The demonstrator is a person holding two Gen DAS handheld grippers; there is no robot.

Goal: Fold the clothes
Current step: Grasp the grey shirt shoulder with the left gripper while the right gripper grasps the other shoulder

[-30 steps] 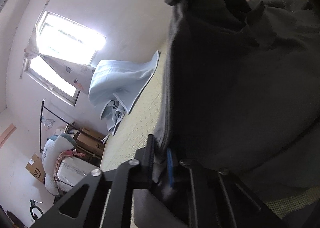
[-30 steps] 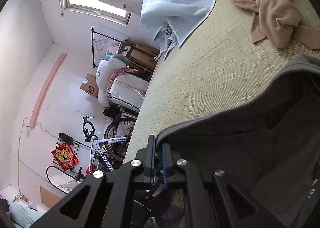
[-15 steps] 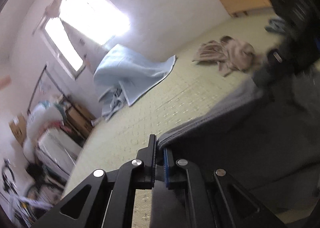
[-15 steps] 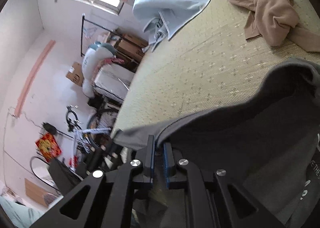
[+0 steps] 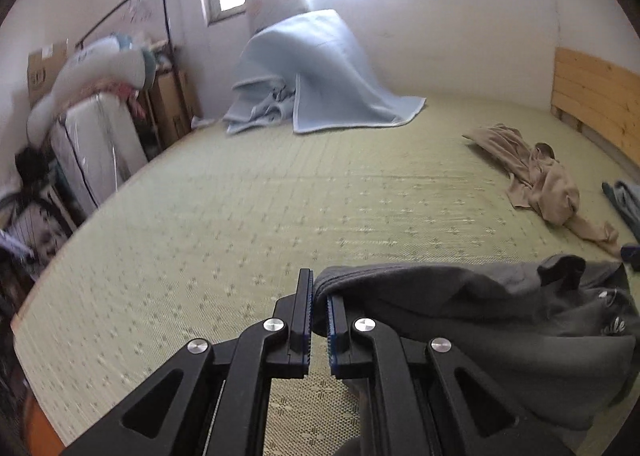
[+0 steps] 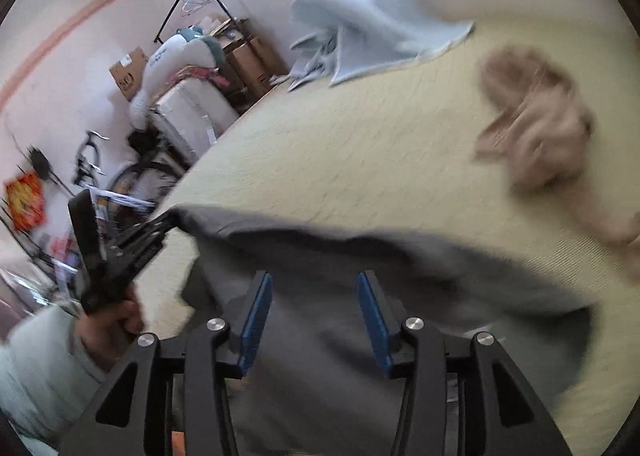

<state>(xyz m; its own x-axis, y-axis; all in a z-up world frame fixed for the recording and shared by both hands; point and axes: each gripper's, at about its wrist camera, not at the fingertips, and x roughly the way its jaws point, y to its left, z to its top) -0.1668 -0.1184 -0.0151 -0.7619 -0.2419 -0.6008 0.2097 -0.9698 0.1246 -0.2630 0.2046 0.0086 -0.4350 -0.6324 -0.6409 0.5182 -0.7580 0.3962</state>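
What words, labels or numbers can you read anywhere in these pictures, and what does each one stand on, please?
"ale": end of a pale script word on the grey garment; the rest is hidden by a fold.
Dark mark on the cardboard box: too blurred to read.
Print on another cardboard box: too blurred.
Red and yellow wall decoration: blurred, unreadable.

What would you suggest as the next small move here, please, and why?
Probably bring the open right gripper down to pinch the grey sweatshirt beneath it: the left gripper alone grips an edge, so the cloth sags unevenly on the mat.
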